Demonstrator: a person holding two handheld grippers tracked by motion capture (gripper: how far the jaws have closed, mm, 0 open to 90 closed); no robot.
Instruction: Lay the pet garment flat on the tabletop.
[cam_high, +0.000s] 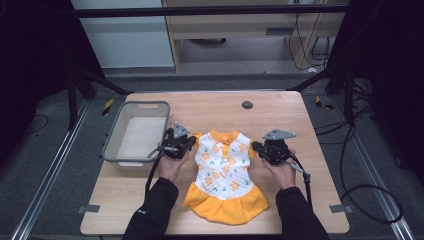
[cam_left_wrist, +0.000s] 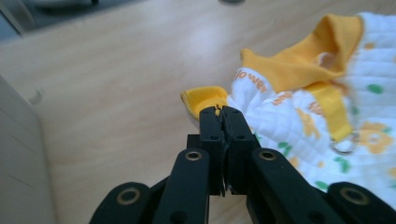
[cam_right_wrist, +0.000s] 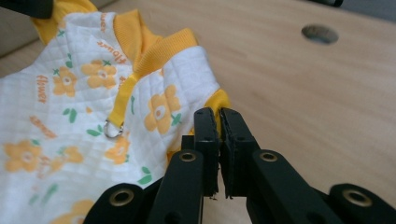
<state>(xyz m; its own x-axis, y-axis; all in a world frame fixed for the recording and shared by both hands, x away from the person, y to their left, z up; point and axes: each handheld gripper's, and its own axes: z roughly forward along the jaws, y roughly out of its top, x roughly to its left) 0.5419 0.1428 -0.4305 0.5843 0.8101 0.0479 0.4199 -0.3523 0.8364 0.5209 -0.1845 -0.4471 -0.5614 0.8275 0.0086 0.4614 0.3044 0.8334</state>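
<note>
Two grippers pinch the little dress (cam_high: 224, 175) by its sleeves: the left gripper (cam_left_wrist: 223, 112) is clenched on the yellow sleeve hem, the right gripper (cam_right_wrist: 218, 114) on the opposite one, likely to lift it evenly off the table (cam_high: 280, 107). Both gripper views reveal a metal ring (cam_right_wrist: 112, 129); the high view shows the grey basket (cam_high: 112, 137) beyond.

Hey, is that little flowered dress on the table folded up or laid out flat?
Laid out flat. The dress lies spread on the table, collar away from the person, orange skirt fanned out toward them, with no fold in the body.
</note>
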